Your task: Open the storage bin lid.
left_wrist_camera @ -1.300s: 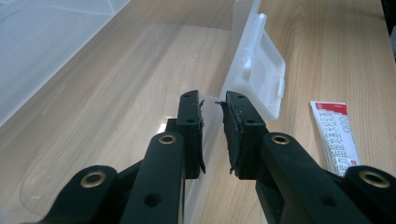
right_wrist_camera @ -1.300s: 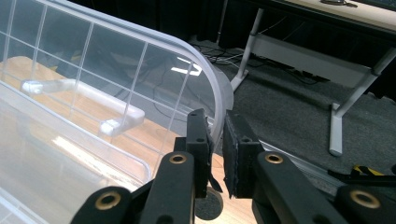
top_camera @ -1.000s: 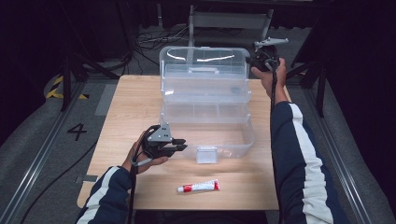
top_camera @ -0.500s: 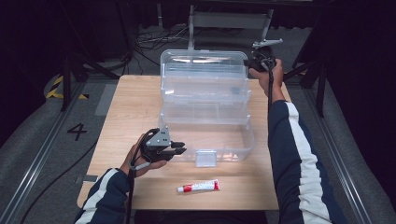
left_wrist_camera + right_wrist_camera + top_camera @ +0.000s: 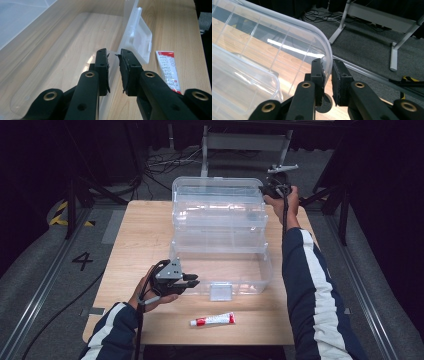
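since a second ago my right gripper (image 5: 264,190) has sunk a little, taking the lid (image 5: 218,205) down with it; my left gripper (image 5: 192,283) has hardly stirred. i see the box (image 5: 220,265), clear plastic, sitting mid-table (image 5: 135,230), with its lid hinged up at the far side.

my right gripper holds the lid's far right corner. in the right gripper view the curved lid edge (image 5: 325,53) runs down between the two black jaws, which stand nearly together with the plastic pinched between the pads (image 5: 319,80). behind it i see grey floor and a metal frame leg (image 5: 338,31).

my left gripper sits at the box's near left corner. in the left gripper view the jaws stand close together, clamped on the thin front wall (image 5: 113,67) of the box; the wall runs straight between the pads (image 5: 103,72). the white latch (image 5: 138,41) hangs off that front wall just beyond the jaw tips, flipped outward. the inside of the box shows bare wood grain through its clear bottom.

a small tube (image 5: 212,320), white with a red end, lies on the table just in front of the box, near the latch and apart from both grippers. in the left gripper view it lies to the right of the jaws (image 5: 168,71), flat on the wood.
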Demonstrator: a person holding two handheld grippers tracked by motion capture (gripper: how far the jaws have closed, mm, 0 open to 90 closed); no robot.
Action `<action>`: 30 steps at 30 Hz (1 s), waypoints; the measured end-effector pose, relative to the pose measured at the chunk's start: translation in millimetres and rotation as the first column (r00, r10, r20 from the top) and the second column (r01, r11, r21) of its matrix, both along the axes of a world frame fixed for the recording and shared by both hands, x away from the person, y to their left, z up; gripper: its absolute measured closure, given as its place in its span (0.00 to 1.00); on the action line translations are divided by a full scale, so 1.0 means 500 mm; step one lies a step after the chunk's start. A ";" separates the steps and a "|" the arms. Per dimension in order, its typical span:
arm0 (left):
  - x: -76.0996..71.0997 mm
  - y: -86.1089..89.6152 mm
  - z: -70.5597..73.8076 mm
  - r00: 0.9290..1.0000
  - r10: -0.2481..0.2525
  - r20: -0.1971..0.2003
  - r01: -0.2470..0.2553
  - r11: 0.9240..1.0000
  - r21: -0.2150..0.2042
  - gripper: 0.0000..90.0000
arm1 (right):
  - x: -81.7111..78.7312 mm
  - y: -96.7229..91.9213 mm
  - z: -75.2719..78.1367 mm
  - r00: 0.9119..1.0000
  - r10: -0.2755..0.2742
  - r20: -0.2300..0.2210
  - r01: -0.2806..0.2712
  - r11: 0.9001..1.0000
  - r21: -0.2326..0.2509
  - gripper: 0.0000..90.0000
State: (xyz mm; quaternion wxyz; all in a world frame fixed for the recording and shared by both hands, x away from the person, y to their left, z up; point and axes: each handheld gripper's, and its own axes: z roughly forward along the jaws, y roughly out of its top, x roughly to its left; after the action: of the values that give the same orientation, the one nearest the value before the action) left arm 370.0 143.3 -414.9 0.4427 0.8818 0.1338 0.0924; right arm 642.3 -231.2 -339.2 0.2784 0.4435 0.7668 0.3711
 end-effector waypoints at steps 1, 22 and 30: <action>-0.001 0.000 0.000 1.000 0.000 0.001 0.000 1.000 0.001 0.86 | 0.003 0.000 -0.002 1.000 0.000 -0.008 0.000 1.000 -0.002 0.90; -0.002 0.004 -0.002 1.000 -0.009 0.005 0.009 1.000 -0.010 0.86 | 0.039 0.000 -0.057 0.997 -0.014 -0.072 0.013 1.000 -0.010 0.89; -0.003 0.005 -0.002 1.000 -0.011 0.003 0.011 1.000 -0.009 0.86 | 0.041 -0.001 -0.073 0.996 -0.025 -0.085 0.024 1.000 -0.016 0.90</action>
State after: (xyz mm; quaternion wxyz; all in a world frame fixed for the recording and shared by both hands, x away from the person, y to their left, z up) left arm 368.8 146.0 -415.7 0.4476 0.8803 0.1286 0.0908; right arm 662.6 -231.9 -375.8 0.2535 0.4663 0.7752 0.3427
